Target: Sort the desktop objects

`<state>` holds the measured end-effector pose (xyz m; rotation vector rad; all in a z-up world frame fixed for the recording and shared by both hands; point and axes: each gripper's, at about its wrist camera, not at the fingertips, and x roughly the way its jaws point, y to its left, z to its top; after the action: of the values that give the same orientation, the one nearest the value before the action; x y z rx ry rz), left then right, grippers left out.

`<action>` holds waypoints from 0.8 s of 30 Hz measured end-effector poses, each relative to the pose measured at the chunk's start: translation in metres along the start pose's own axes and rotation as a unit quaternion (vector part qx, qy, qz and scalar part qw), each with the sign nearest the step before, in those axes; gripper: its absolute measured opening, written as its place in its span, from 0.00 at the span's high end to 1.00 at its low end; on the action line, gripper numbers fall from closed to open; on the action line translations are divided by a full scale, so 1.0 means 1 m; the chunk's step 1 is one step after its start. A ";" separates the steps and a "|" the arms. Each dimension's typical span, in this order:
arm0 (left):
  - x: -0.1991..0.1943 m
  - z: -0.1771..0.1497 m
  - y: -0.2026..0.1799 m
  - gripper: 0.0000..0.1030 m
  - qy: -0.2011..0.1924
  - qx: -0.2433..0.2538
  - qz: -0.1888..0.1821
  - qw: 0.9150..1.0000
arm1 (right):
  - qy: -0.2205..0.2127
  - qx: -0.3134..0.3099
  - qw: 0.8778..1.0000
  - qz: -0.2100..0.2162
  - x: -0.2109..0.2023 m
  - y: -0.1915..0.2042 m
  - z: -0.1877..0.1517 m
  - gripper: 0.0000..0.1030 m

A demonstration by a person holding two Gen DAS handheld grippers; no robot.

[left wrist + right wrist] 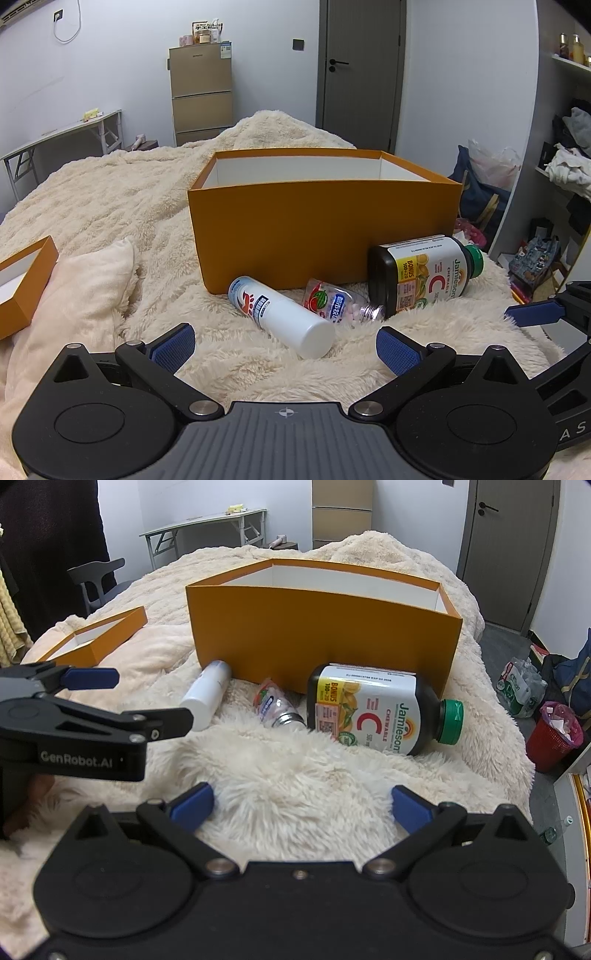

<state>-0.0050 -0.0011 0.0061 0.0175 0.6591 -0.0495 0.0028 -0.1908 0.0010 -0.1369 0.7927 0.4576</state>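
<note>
An open orange box [321, 225] [325, 642] stands on a fluffy cream blanket [258, 362] [288, 786]. Three items lie in front of it: a white tube-shaped bottle [284, 317] [207, 698], a small clear candy bottle with a watermelon label [340, 304] [277, 707], and a dark Jamieson vitamin C bottle with a green cap [424, 277] [376, 709]. My left gripper [284, 345] [147, 696] is open, its fingers just short of the white bottle. My right gripper [301, 806] is open over bare blanket, nearer than the vitamin bottle, and one of its fingers [533, 312] shows in the left wrist view.
The box's orange lid [22, 288] [103, 637] lies upturned to the left. A cream pillow [85, 295] lies beside it. Past the bed's right edge stand a red bin [554, 738], bags and shelves. A folding table [207, 524] and a chair [96, 579] stand behind.
</note>
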 end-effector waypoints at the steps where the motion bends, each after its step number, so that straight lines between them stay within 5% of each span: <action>1: 0.000 0.000 0.000 0.00 0.000 0.000 0.000 1.000 | 0.000 0.000 1.000 0.000 0.000 0.000 0.000 0.00; 24: 0.003 -0.001 0.003 0.00 0.005 -0.002 -0.004 1.000 | 0.001 -0.003 1.000 -0.002 0.000 0.001 -0.001 0.00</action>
<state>-0.0032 0.0019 0.0030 0.0119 0.6701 -0.0551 0.0017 -0.1900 0.0002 -0.1441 0.7939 0.4568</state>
